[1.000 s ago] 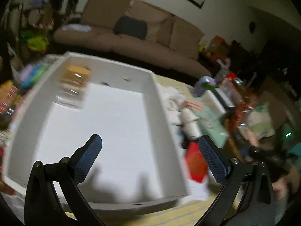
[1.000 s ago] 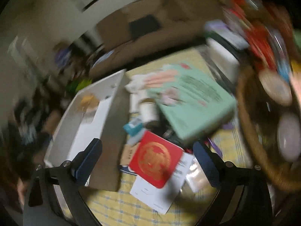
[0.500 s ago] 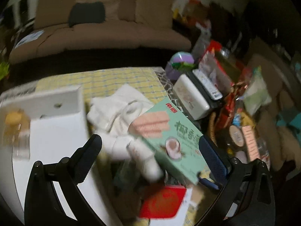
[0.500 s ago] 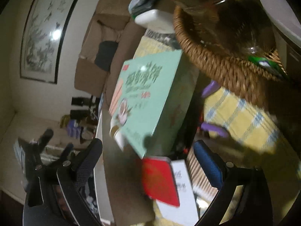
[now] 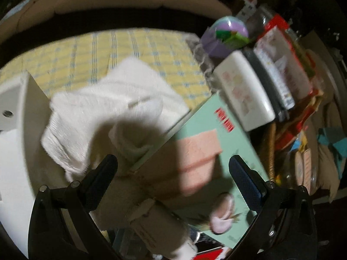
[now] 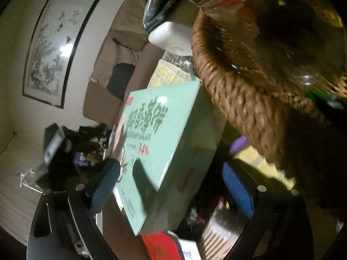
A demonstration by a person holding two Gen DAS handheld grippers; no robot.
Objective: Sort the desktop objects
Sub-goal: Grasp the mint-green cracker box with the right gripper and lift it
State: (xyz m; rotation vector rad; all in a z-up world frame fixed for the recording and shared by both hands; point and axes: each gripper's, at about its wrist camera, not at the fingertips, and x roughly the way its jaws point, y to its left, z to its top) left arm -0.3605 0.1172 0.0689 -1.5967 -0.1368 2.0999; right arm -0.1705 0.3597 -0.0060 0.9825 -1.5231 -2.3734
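A mint-green snack box [image 5: 216, 151] lies on the yellow checked tablecloth [image 5: 97, 52]. My left gripper [image 5: 173, 173] is open, its fingers straddling the box's near end. A white cloth [image 5: 104, 112] lies left of the box, and a small white bottle [image 5: 156, 223] lies below it. In the right wrist view the same green box [image 6: 160, 143] sits between the fingers of my open right gripper [image 6: 171, 177], seen tilted. A red card [image 6: 160, 247] lies under the box's near corner.
A white tray wall [image 5: 15, 99] stands at the left. A white case [image 5: 243, 91], a purple ball toy [image 5: 225, 34] and snack packets [image 5: 282, 65] crowd the right. A wicker basket [image 6: 249, 91] with a glass jar stands beside the box. A sofa [image 6: 112, 69] lies beyond.
My left gripper has swung right from the white tray to the green box and come closer. My right gripper has rolled sideways and closed in on the box beside the basket.
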